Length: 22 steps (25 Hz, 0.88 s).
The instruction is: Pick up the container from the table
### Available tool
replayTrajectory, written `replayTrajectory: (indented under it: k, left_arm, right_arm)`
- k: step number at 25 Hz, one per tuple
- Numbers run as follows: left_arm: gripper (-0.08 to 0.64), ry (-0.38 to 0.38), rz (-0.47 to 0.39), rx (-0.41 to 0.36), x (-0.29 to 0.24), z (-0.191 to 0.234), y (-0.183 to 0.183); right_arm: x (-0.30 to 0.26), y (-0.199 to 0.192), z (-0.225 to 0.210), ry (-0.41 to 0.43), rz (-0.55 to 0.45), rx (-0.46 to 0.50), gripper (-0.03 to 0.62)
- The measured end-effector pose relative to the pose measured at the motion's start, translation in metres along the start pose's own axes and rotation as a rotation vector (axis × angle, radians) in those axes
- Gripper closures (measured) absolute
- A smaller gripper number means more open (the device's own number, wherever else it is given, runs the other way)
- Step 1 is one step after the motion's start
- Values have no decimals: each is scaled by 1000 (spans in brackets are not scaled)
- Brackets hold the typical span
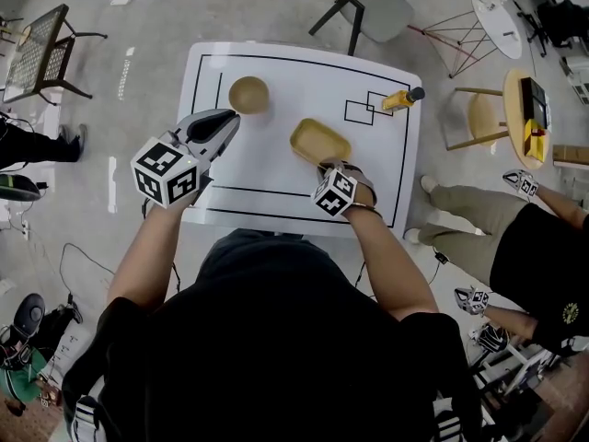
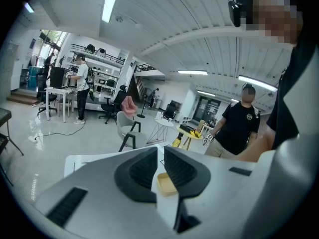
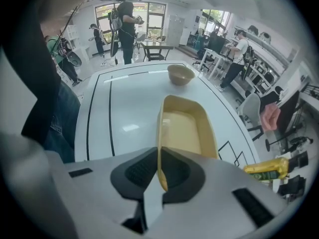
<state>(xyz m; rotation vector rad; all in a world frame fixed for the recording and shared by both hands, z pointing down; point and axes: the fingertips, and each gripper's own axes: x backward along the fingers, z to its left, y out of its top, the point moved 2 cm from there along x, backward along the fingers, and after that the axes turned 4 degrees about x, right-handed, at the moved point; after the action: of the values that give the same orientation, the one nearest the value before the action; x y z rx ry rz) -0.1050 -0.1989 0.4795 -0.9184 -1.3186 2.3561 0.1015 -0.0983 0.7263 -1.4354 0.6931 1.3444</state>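
While the pale-yellow, shallow rectangular plastic container (image 3: 187,128) lies on the white bench (image 1: 276,164) just right of the round tan bowl (image 1: 248,93), the right gripper (image 3: 159,156) is clamped on its thin near rim — probably light, stiff, slightly slippery; left gripper (image 2: 160,156) jaws together, empty.

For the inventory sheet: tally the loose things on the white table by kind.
bowl: 1
container: 1
bottle: 1
Total: 3
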Motion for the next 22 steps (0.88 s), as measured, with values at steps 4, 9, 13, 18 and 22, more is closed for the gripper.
replayTrajectory:
  k: [4, 9, 13, 18, 22]
  left_arm:
    - [514, 2, -10, -7, 6, -6, 2]
    - [514, -1, -19, -13, 12, -15, 4]
    - [514, -6, -26, -19, 16, -24, 6]
    - [514, -5, -30, -23, 21, -30, 5]
    - [514, -1, -33, -22, 24, -33, 4]
  right_arm:
    - [7, 1, 3, -9, -3, 11, 569]
    - [19, 2, 11, -12, -5, 17, 569]
    - [30, 2, 14, -24, -7, 28, 569]
    - [49, 5, 15, -46, -26, 28, 569]
    - [58, 8, 13, -68, -50, 24, 569]
